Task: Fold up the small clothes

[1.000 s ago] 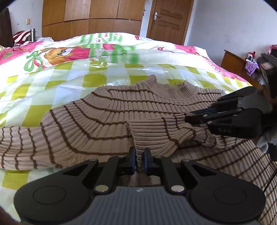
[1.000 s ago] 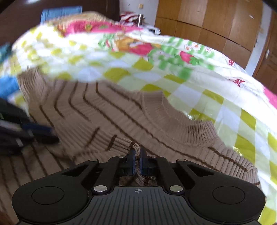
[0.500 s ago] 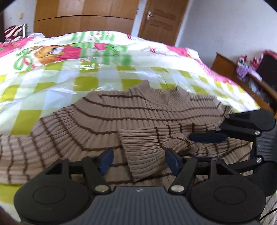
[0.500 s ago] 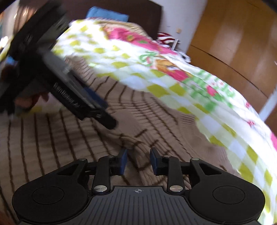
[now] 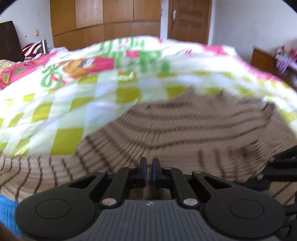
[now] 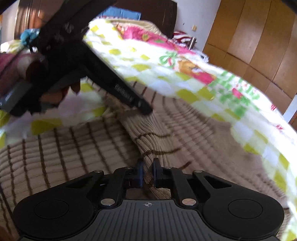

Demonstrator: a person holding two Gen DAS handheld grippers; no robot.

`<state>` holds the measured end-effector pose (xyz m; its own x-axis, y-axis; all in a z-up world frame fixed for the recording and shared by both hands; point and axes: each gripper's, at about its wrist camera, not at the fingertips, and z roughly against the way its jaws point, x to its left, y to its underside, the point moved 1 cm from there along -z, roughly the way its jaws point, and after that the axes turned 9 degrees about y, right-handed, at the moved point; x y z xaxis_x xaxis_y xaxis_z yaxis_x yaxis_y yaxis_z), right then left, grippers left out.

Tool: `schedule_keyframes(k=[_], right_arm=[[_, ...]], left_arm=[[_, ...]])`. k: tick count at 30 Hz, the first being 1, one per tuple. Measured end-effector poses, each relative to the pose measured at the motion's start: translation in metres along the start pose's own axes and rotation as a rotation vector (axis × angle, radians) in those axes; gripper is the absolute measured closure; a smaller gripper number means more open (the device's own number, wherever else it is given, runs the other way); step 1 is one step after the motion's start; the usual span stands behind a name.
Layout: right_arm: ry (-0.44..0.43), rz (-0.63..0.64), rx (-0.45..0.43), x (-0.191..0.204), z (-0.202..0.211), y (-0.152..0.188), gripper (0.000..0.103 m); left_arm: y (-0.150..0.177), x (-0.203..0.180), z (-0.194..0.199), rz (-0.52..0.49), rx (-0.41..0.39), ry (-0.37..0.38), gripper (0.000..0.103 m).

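Note:
A beige ribbed sweater [image 5: 194, 128] with thin brown stripes lies spread on the bed, blurred by motion. My left gripper [image 5: 148, 171] is shut, its pads nearly touching, low over the sweater's front part; I cannot tell whether cloth is pinched between them. In the right wrist view the sweater [image 6: 185, 133] shows a raised fold running up to my right gripper [image 6: 147, 173], which is shut on that fold. The left gripper [image 6: 141, 105] also shows there, its tip touching the sweater's far fold.
The bed carries a yellow-green checked quilt [image 5: 78, 103] with pink cartoon prints. Wooden wardrobes [image 5: 104, 20] and a door [image 5: 187, 20] stand behind it. A dark headboard [image 6: 148, 13] and blue cloth [image 6: 120, 13] are at the bed's head. A wooden dresser [image 5: 263, 59] stands at right.
Both grippers opened half a second ago and have closed again. The right gripper now pinches a sweater fold. The left gripper moved left along the sweater; both views are motion-blurred.

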<state>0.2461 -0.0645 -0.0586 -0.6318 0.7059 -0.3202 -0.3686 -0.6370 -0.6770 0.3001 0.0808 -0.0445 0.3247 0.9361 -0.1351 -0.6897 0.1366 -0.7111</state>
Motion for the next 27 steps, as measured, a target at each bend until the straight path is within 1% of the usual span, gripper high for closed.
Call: schedule_keyframes(k=[2,3,6,8,10,12,14,15,16,17,19,20,21,22,23,25,27], right_arm=[[-0.002,-0.044,-0.011,-0.003,-0.003,0.002,0.087],[-0.003,-0.067,-0.014,-0.007,-0.001,0.002,0.087],[0.019,-0.12,-0.028,-0.023,0.015,0.004,0.086],[0.042,-0.174,-0.031,-0.04,0.029,0.011,0.086],[0.103,-0.241,-0.029,-0.063,0.045,0.022,0.086],[0.197,-0.292,-0.023,-0.084,0.06,0.037,0.086],[0.284,-0.337,0.019,-0.104,0.065,0.055,0.086],[0.324,-0.354,0.039,-0.111,0.065,0.06,0.086],[0.354,-0.36,0.046,-0.118,0.064,0.065,0.085],[0.36,-0.351,0.045,-0.123,0.062,0.066,0.084],[0.332,-0.291,0.043,-0.129,0.055,0.063,0.084],[0.321,-0.25,0.033,-0.13,0.05,0.059,0.084],[0.293,-0.207,0.024,-0.133,0.045,0.055,0.084],[0.244,-0.157,0.032,-0.135,0.039,0.051,0.084],[0.214,-0.108,0.034,-0.135,0.035,0.049,0.08],[0.176,-0.038,0.029,-0.135,0.026,0.045,0.079],[0.128,-0.019,0.044,-0.137,0.019,0.043,0.079]], left_arm=[[0.003,0.004,0.001,0.018,0.004,0.005,0.081],[0.002,0.003,0.006,0.017,-0.012,0.004,0.081],[-0.003,-0.005,0.025,0.0,-0.095,0.004,0.08],[-0.007,-0.011,0.035,-0.011,-0.133,0.016,0.079],[-0.009,-0.021,0.041,-0.025,-0.154,0.051,0.078],[-0.009,-0.034,0.04,-0.049,-0.159,0.087,0.077],[-0.01,-0.047,0.031,-0.086,-0.137,0.127,0.074],[-0.01,-0.052,0.025,-0.102,-0.123,0.129,0.074],[-0.011,-0.056,0.016,-0.116,-0.103,0.131,0.073],[-0.011,-0.059,0.008,-0.128,-0.077,0.137,0.073],[-0.011,-0.059,-0.008,-0.149,-0.022,0.124,0.073],[-0.011,-0.057,-0.009,-0.144,-0.008,0.128,0.073],[-0.011,-0.055,-0.007,-0.13,-0.003,0.155,0.073],[-0.013,-0.051,-0.004,-0.112,0.001,0.179,0.069],[-0.014,-0.046,0.0,-0.101,-0.004,0.187,0.063],[-0.015,-0.039,0.007,-0.096,-0.027,0.165,0.055],[-0.016,-0.033,0.009,-0.102,-0.037,0.162,0.054]])
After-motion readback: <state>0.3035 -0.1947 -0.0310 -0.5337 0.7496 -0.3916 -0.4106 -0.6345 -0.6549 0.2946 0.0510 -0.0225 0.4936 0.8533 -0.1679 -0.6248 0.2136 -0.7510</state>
